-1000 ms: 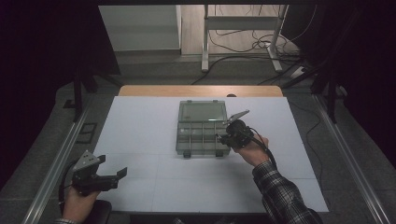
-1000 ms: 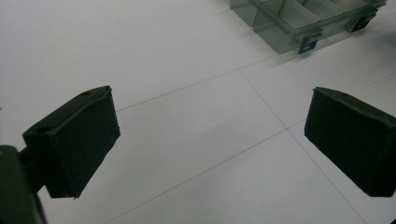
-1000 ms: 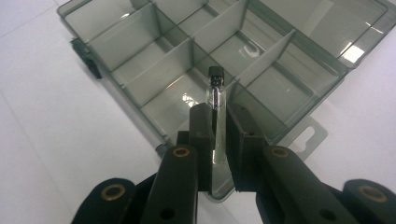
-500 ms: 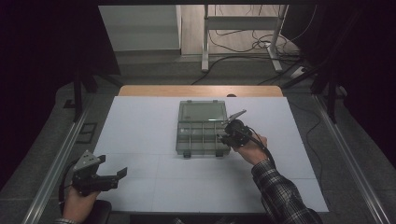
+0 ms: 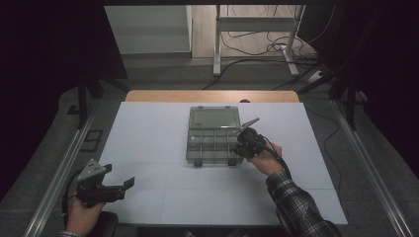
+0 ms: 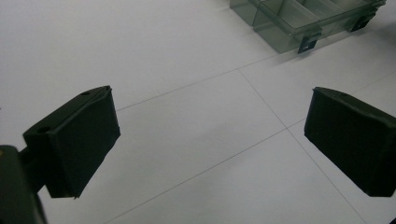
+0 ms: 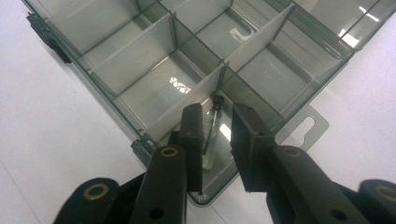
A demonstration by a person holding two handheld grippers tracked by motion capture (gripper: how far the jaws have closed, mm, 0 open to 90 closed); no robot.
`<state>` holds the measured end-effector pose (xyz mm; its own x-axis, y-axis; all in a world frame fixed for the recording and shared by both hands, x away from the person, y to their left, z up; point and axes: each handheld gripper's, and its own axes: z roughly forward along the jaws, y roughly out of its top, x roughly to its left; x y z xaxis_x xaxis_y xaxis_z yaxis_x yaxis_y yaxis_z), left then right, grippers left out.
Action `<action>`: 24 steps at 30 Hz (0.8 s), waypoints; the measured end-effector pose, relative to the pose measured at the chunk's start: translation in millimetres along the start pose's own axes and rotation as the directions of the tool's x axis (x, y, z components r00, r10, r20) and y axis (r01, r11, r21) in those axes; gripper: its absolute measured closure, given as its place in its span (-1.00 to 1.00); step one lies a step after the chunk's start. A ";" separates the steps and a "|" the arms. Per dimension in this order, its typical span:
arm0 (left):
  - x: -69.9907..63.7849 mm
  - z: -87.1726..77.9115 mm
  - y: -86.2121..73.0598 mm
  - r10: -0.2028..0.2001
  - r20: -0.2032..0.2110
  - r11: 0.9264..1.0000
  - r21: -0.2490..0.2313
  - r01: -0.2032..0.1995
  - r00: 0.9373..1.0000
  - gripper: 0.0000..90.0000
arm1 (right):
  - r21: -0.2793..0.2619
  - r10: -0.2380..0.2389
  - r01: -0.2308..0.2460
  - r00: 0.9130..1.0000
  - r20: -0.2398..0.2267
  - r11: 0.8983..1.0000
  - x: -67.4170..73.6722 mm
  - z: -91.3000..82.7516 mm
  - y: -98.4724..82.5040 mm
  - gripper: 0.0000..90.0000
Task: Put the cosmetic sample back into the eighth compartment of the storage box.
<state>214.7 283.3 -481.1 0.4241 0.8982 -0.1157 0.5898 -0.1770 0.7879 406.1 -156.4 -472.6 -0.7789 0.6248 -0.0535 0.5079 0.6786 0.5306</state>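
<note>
Over the last second almost nothing has shifted: my right gripper (image 7: 215, 140) stays at the near right corner of the compartment box (image 5: 213, 139), and my left gripper (image 5: 106, 185) still rests low at the near left of the white table (image 5: 148, 148).

In the right gripper view the jaws are narrowed to a small gap, straddling a small clear vial (image 7: 211, 140) with a dark cap that lies in the corner compartment. I cannot tell whether the pads touch it yet.

To do this well, I judge I should stay centred on the vial, clear the divider (image 7: 187, 105), and close gently.

My left jaws stand wide apart, holding nothing.
</note>
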 end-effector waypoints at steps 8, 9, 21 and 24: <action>-0.1 0.0 0.0 0.002 0.002 1.000 0.001 -0.002 1.000 -0.92 | -0.021 0.003 -0.003 1.000 0.002 1.000 2.2 -4.0 0.4 0.42; -0.1 0.0 0.1 0.002 0.002 1.000 0.001 -0.002 1.000 -0.92 | -0.022 0.003 -0.003 1.000 0.002 1.000 2.6 -4.5 0.4 0.38; -0.1 0.0 0.1 0.004 0.005 1.000 0.002 -0.004 1.000 -0.92 | -0.044 0.022 -0.022 1.000 -0.011 0.999 0.2 -12.1 -0.7 0.08; -0.2 0.0 0.1 0.005 0.005 1.000 0.003 -0.005 1.000 -0.92 | -0.058 0.029 -0.030 0.999 -0.014 0.998 -0.3 -14.6 -1.3 -0.01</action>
<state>214.8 283.1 -480.9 0.4302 0.8954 -0.1145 0.5894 -0.1826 0.7870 400.3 -163.1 -460.9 -0.7690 0.6387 -0.0258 0.5088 0.6361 0.5801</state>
